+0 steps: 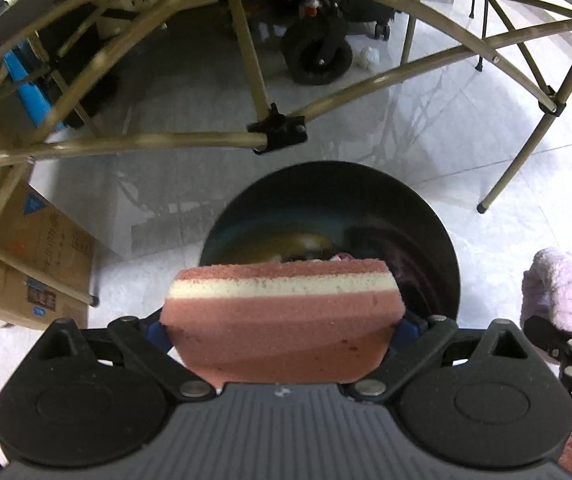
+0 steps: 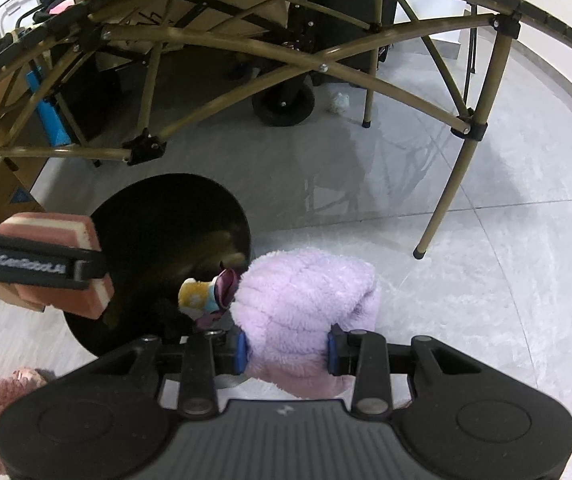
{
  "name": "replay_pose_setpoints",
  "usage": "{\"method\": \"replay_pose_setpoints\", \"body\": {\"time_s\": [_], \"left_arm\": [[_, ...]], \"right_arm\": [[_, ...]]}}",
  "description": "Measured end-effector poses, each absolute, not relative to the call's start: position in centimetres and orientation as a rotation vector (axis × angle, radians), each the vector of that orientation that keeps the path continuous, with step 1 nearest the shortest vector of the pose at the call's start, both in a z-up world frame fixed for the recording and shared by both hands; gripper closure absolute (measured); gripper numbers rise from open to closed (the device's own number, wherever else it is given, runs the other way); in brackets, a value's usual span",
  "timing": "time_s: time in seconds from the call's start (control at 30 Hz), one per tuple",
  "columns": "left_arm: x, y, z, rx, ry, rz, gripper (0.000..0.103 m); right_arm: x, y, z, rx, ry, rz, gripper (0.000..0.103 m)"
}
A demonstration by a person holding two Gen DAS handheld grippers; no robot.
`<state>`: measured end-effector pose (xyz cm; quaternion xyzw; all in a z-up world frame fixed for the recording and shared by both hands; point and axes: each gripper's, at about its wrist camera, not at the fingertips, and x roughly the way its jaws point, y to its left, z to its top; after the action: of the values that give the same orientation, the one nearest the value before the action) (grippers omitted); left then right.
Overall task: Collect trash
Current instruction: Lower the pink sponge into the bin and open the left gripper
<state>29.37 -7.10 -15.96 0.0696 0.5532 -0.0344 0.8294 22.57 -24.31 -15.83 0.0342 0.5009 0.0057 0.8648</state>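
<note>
Pink sponge: clamped in left tongs, above black bin.
Lilac fluffy cloth: pinched in right tongs, beside bin.
Floor: glossy grey tiles.
Table frame: olive tubes overhead.
Boxes: cardboard, at left.

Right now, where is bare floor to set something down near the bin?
Bare tile lies right of the black bin, out to the table's front leg, and behind the bin below the crossbars. It is crowded to the left, with cardboard boxes, and far back by a wheel and crumpled paper. Over the bin both grippers carry loads.
</note>
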Motion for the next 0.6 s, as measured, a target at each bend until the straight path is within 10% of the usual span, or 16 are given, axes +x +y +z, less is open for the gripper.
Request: {"method": "replay_pose_setpoints", "body": {"time_s": [0.6], "left_arm": [[29.2,-5.2,-15.8,0.119,1.212,-0.057,0.0]], "right_arm": [[23.4,-23.5,-14.9,0.059,1.006,0.027,0.069]]}}
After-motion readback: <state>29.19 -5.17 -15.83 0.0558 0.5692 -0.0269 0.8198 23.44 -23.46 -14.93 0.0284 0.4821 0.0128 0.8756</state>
